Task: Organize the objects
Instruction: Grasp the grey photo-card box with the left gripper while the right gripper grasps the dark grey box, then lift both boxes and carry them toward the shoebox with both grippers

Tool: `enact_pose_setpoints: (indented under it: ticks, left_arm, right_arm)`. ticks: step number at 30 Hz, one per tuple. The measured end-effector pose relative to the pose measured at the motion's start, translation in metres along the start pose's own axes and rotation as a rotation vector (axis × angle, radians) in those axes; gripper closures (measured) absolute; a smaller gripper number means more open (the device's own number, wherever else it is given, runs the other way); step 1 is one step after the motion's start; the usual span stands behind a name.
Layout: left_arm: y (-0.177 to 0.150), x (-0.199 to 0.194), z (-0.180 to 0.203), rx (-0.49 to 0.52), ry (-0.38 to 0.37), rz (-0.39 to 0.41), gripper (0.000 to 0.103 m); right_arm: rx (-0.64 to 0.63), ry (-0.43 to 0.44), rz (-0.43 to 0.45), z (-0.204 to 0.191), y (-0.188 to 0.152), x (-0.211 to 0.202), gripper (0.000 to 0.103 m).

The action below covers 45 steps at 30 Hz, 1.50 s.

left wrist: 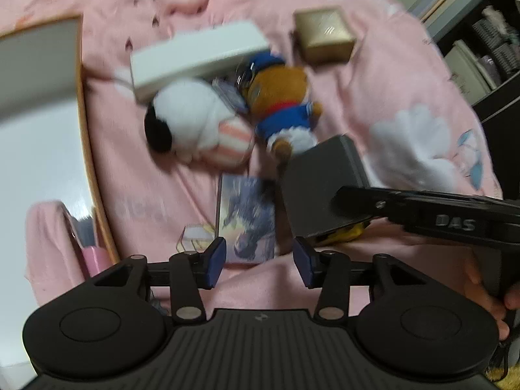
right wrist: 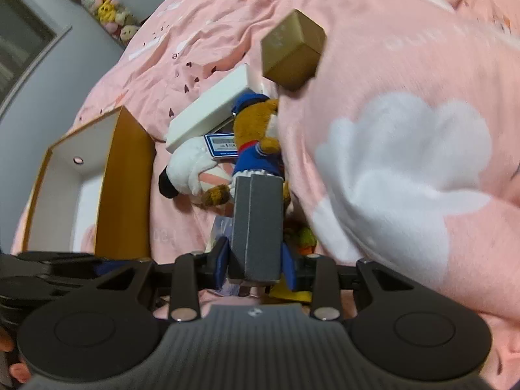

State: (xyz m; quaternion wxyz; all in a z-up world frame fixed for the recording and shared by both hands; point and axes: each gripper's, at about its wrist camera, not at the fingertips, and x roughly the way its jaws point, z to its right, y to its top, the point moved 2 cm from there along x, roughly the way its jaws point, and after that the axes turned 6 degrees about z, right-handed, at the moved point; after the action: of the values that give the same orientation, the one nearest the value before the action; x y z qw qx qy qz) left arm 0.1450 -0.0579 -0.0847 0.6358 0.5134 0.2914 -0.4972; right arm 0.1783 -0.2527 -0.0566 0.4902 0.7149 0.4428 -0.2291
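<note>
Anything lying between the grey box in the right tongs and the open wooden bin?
Nothing visible blocks it. The grey box is lifted in the right tongs; the wooden bin sits left, open, with only bare pink blanket between them.

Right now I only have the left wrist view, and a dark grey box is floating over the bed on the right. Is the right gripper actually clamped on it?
Observer: Yes. In the right wrist view the right gripper has both blue pads against the dark grey box.
Operator: Is the left gripper holding anything?
Observer: No, the left gripper is open above the picture card.
Operator: What's the tray on my left like outside?
Observer: The tray has a tan outer wall and a small hole in its white inside.
</note>
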Motion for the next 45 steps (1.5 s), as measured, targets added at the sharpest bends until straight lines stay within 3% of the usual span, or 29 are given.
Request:
enact_pose_setpoints:
  ticks: [7,13,16,19,25,29,35,45]
  left_arm:
    - [0.003,0.032,-0.005,-0.054,0.054,-0.054,0.043]
    - [0.006,0.065,-0.002,-0.002,0.155,-0.077,0.041]
    - [0.007,0.075,-0.010,-0.052,0.121,-0.084,0.034]
    - [0.008,0.081,-0.018,-0.108,0.073,-0.087,0.034]
    - [0.004,0.089,-0.031,-0.211,-0.009,-0.078,0.040]
    - [0.000,0.071,-0.032,-0.217,-0.015,-0.039,0.061]
    - [-0.008,0.046,-0.020,-0.196,-0.068,-0.004,0.077]
    - [-0.017,0.056,-0.016,-0.188,-0.054,0.007,0.076]
  right_arm:
    - [0.028,0.044,0.058,0.008,0.005,-0.009,0.067]
    - [0.071,0.083,0.058,0.022,0.005,-0.001,0.067]
    - [0.104,0.097,0.067,0.029,0.005,-0.001,0.067]
    - [0.103,0.100,0.072,0.029,0.005,0.000,0.067]
    - [0.122,0.112,0.066,0.034,0.006,0.005,0.067]
    - [0.123,0.115,0.063,0.034,0.006,0.006,0.067]
    - [0.096,0.097,0.057,0.031,0.004,0.005,0.067]
    - [0.077,0.066,0.067,0.029,0.002,0.001,0.066]
